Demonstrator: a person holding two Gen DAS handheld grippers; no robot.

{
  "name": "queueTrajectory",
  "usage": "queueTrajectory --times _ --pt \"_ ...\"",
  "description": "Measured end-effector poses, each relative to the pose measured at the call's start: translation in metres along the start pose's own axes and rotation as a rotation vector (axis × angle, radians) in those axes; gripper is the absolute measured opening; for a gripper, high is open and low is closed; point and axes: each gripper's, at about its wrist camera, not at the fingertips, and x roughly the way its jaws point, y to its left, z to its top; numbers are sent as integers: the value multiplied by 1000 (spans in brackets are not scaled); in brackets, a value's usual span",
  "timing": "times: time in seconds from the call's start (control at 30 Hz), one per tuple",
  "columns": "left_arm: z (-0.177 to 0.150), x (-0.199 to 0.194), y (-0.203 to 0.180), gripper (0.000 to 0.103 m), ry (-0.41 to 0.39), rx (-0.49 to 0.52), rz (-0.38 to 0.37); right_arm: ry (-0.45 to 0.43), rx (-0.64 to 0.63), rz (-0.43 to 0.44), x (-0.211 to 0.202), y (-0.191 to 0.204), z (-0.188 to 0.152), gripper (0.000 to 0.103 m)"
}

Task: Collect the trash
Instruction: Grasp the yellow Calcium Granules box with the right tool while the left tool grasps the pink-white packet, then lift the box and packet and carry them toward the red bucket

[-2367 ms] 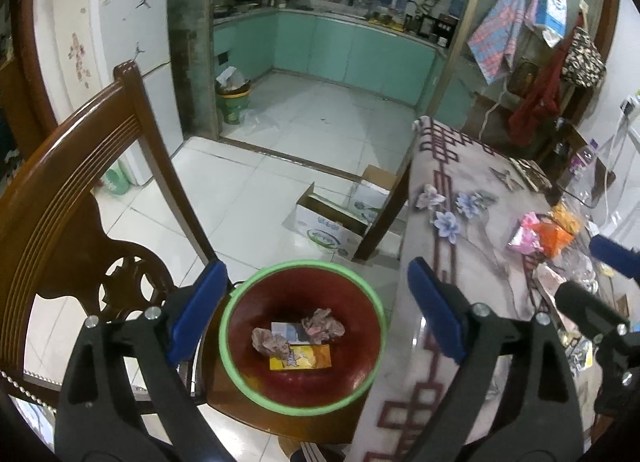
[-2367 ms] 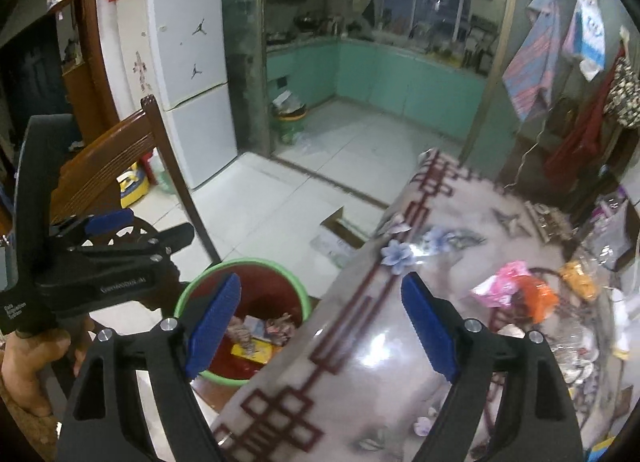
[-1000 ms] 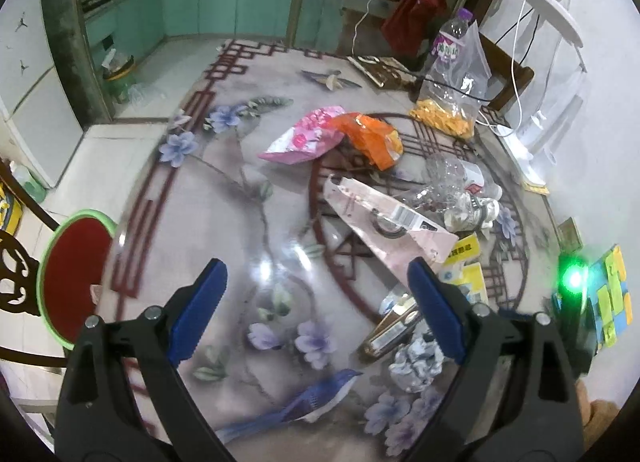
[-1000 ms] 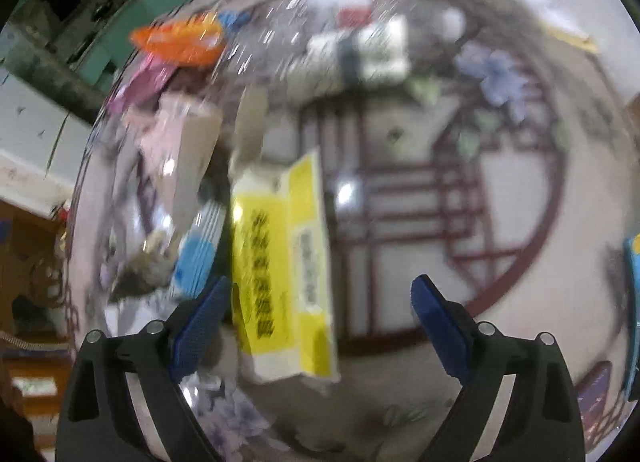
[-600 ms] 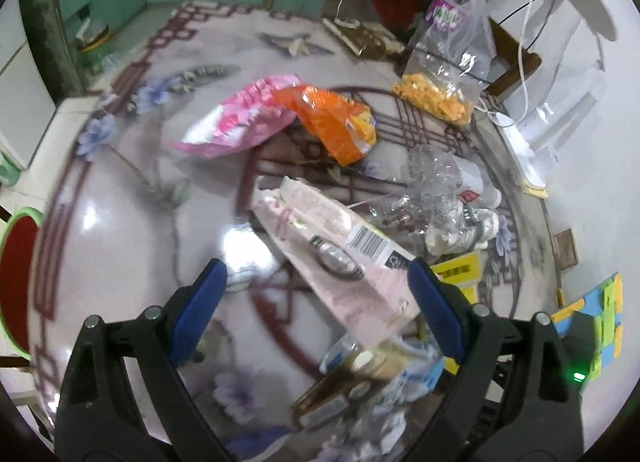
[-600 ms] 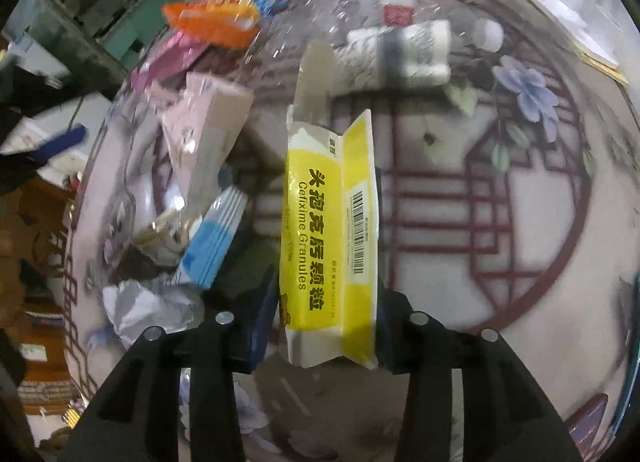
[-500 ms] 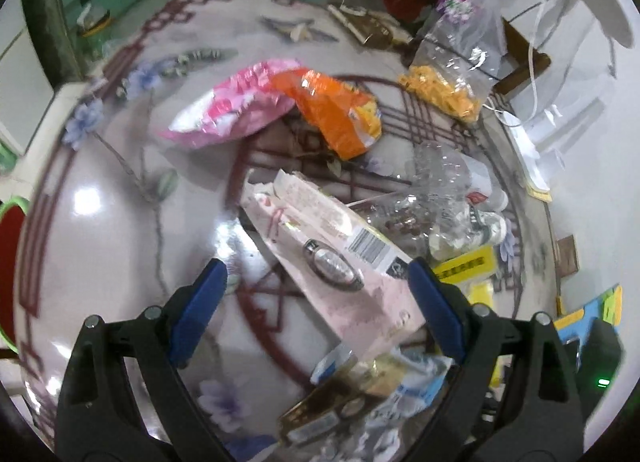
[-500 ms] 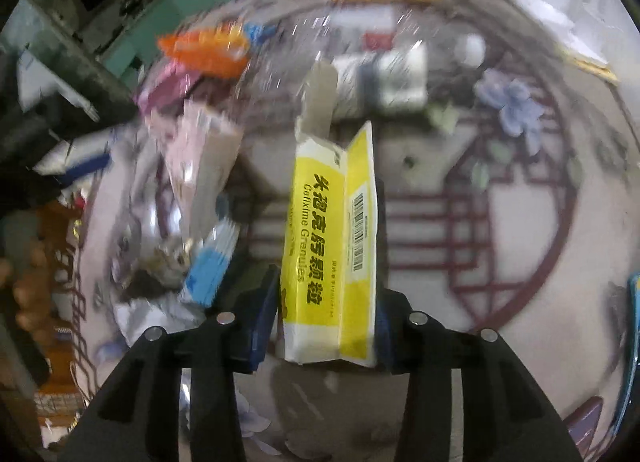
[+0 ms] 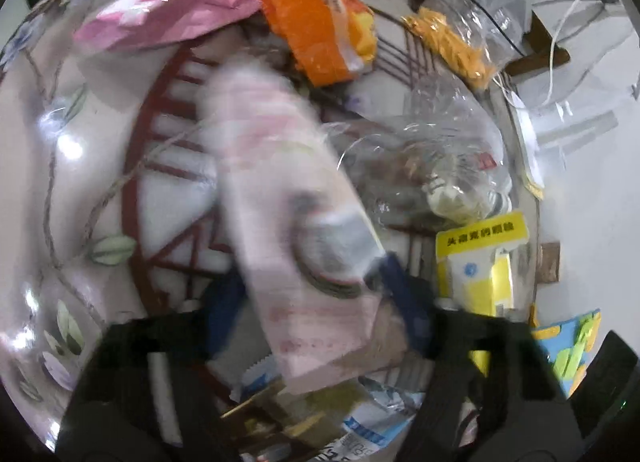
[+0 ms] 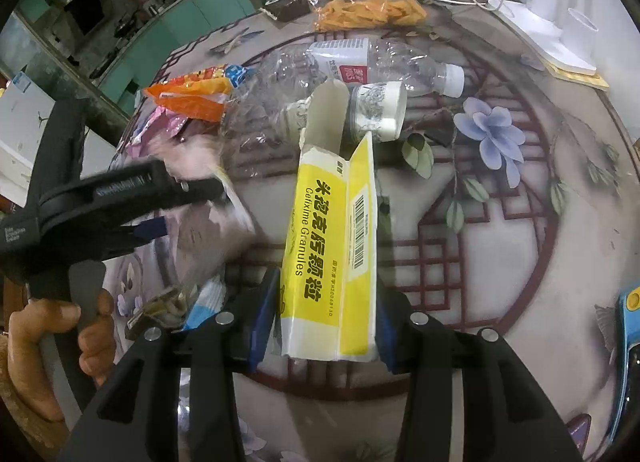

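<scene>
My left gripper (image 9: 316, 310) is shut on a long pale pink carton (image 9: 288, 198), blurred by motion, above the flowered table (image 9: 60, 190). It also shows in the right wrist view, the gripper (image 10: 188, 198) at the left with the pink carton (image 10: 216, 222). My right gripper (image 10: 326, 318) is shut on a yellow and white medicine box (image 10: 332, 250), held above the table (image 10: 520, 222); the box also shows in the left wrist view (image 9: 480, 258).
An orange snack bag (image 9: 316, 10), a pink wrapper (image 9: 168, 18), a crushed clear bottle (image 10: 360, 62), a small white cup (image 10: 376, 110) and a bag of orange snacks (image 10: 368, 10) lie on the table. Foil and blue wrappers (image 9: 360, 422) lie near me. A white appliance (image 10: 552, 34) stands at the far right.
My left gripper has closed on the pink carton and is lifting it. My right gripper keeps hold of the yellow box, now raised off the table.
</scene>
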Motion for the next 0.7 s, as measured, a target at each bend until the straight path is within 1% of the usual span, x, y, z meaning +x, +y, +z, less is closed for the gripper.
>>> queueTrajectory --times 0.07,0.1,0.17,0.33,0.5,0.7 --pt "1 -2 2 44 1 -5 -28 -8 -5 2 -2 2 3 41" --pt "2 -4 3 44 -2 -1 -31 -13 -10 4 -4 4 4 40" --pt "1 -10 1 44 -20 24 -26 -24 -18 10 -8 8 6 40" --pt "-8 -45 -6 43 -111 115 -10 -63 -45 29 -23 24 7 40" --pt "-21 -98 -15 44 -242 208 33 -131 -78 37 -48 41 8 40" --pt "-42 -151 -17 44 -355 279 72 -209 -113 52 -79 64 6 40"
